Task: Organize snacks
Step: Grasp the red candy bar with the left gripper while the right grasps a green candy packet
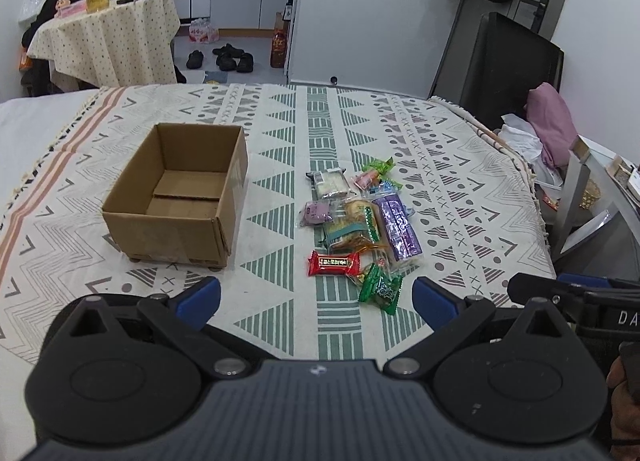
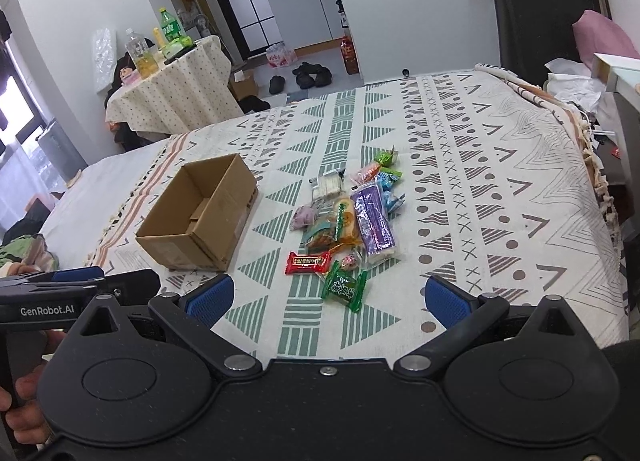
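Observation:
An open, empty cardboard box point(image 1: 176, 197) point(image 2: 200, 215) stands on the patterned cloth. To its right lies a pile of wrapped snacks: a red packet point(image 1: 333, 264) point(image 2: 308, 262), a green packet point(image 1: 381, 288) point(image 2: 345, 286), a long purple packet point(image 1: 400, 229) point(image 2: 374, 221), a white packet point(image 1: 330, 183) and several others. My left gripper point(image 1: 316, 301) is open and empty, held above the cloth near the front of the pile. My right gripper point(image 2: 329, 299) is open and empty, just short of the green packet.
The patterned cloth point(image 1: 460, 189) covers a bed. A draped side table point(image 1: 108, 37) with bottles stands behind at the left. A dark chair point(image 1: 516, 61) and pink and white laundry point(image 1: 548, 129) are at the right. Shoes point(image 1: 228, 57) lie on the floor.

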The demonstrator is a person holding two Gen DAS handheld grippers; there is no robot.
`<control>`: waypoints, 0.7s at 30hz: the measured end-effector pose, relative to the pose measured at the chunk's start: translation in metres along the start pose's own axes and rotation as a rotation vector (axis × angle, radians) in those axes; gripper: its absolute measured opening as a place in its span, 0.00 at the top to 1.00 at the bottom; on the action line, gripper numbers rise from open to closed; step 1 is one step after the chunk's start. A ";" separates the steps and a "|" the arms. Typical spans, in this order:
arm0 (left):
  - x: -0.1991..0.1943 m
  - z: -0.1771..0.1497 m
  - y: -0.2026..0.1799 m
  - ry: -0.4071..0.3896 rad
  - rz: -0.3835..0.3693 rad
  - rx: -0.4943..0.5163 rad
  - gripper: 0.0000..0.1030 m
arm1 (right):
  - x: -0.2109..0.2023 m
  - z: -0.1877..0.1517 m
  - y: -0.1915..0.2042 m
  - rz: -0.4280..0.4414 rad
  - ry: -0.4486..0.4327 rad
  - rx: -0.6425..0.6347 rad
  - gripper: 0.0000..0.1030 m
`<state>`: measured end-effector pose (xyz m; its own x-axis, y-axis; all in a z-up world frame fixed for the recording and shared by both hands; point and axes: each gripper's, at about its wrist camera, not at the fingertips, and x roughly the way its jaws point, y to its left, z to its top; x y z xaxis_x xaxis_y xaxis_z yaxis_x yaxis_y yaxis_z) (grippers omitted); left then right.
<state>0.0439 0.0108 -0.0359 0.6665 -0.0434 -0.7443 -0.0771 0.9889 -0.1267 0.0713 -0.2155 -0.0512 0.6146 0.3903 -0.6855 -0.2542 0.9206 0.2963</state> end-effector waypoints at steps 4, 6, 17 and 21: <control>0.016 0.003 0.001 0.013 -0.004 -0.013 0.03 | 0.015 0.001 -0.007 0.006 0.027 0.030 0.03; 0.024 0.004 0.002 0.019 -0.002 -0.017 0.03 | 0.023 0.002 -0.012 0.009 0.044 0.047 0.05; 0.072 0.010 0.005 0.083 -0.004 -0.050 0.13 | 0.075 0.000 -0.030 0.035 0.148 0.146 0.19; 0.087 0.012 0.009 0.101 -0.002 -0.068 0.17 | 0.093 -0.001 -0.034 0.048 0.178 0.176 0.22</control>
<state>0.1104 0.0178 -0.0937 0.5886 -0.0631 -0.8060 -0.1282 0.9770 -0.1701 0.1361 -0.2107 -0.1257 0.4598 0.4431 -0.7696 -0.1363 0.8916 0.4319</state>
